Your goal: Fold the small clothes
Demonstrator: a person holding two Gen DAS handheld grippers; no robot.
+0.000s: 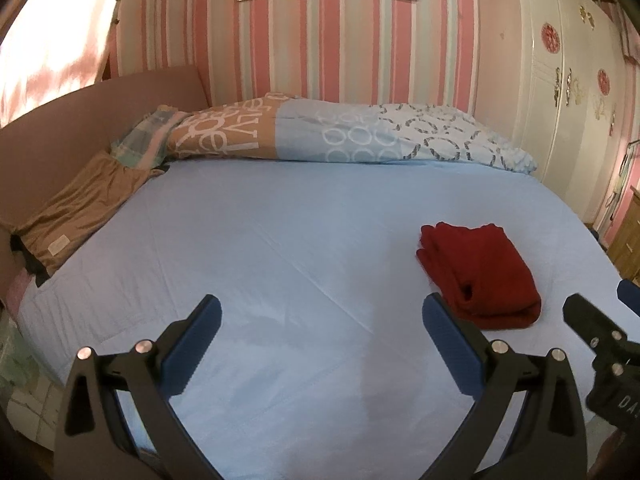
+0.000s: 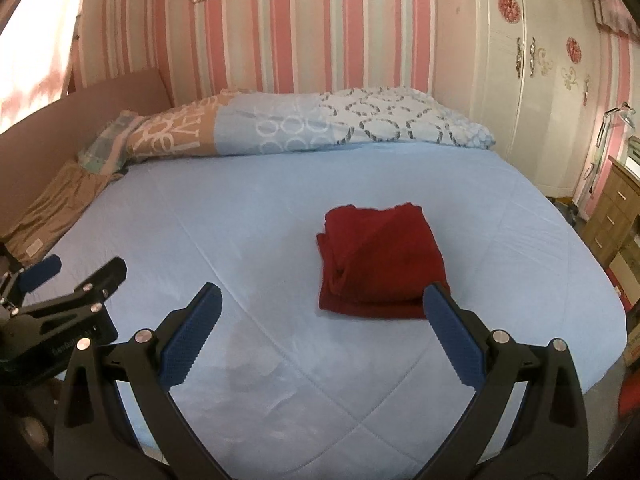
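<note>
While 1 folded red garment [image 2: 380, 260] lies on bed [image 2: 280, 208], left gripper [image 1: 322, 332] spread empty, right gripper [image 2: 322, 324] likewise.

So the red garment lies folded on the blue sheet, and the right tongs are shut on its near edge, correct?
Not quite. The red garment does lie folded on the blue sheet, but the right tongs are open, holding nothing, as the right wrist view shows.

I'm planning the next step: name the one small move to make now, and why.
Probably retreat both grippers: the red garment already lies folded in a compact stack on the blue bedspread, and the left gripper and right gripper are open, holding nothing.
</note>
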